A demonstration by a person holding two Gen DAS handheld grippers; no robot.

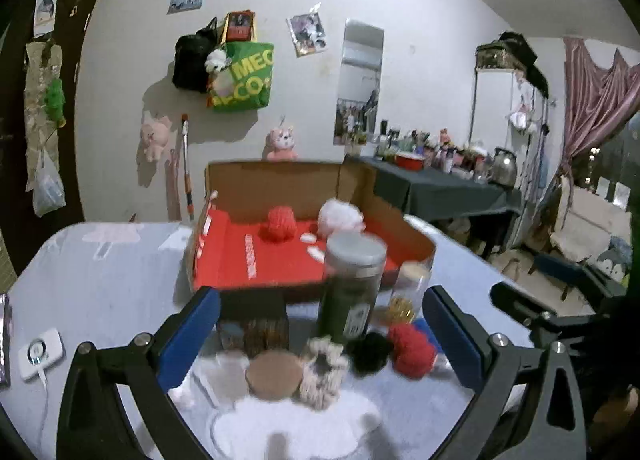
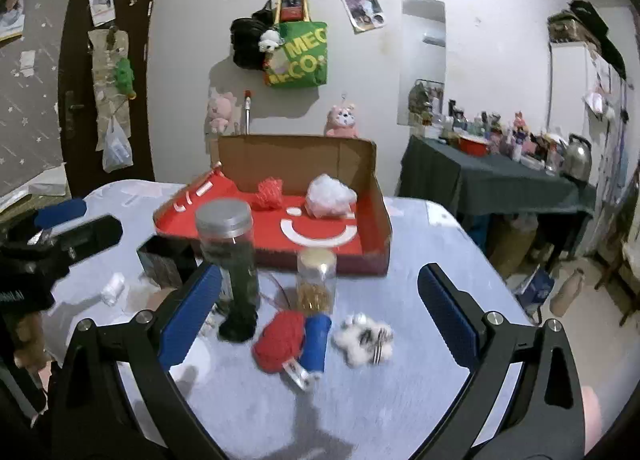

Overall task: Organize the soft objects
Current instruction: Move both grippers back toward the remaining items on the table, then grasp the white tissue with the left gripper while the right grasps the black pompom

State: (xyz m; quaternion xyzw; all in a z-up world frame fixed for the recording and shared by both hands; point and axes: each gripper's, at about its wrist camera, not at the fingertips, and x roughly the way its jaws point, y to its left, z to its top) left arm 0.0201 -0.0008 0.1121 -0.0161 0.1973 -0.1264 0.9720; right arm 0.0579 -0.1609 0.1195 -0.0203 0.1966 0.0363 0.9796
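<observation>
We are holding the left gripper [image 1: 320, 334] and right gripper [image 2: 318, 310] wide apart, both empty, above the tabletop's near edge. From left: scrunchie [image 1: 322, 372], black pom [image 1: 369, 352], red pom [image 2: 280, 340], white fluff [image 2: 363, 338]. Two more are sitting in the box [image 2: 382, 220]. We are risking toppling the tall jar [image 2: 234, 256] just behind, should a finger swing wide.

I see two pompoms [image 2: 269, 192] inside the box [image 2: 376, 196]. In front of the box stand two jars [image 2: 230, 252]; before those lies another pompom [image 2: 280, 340], on the table [image 2: 420, 400].
</observation>
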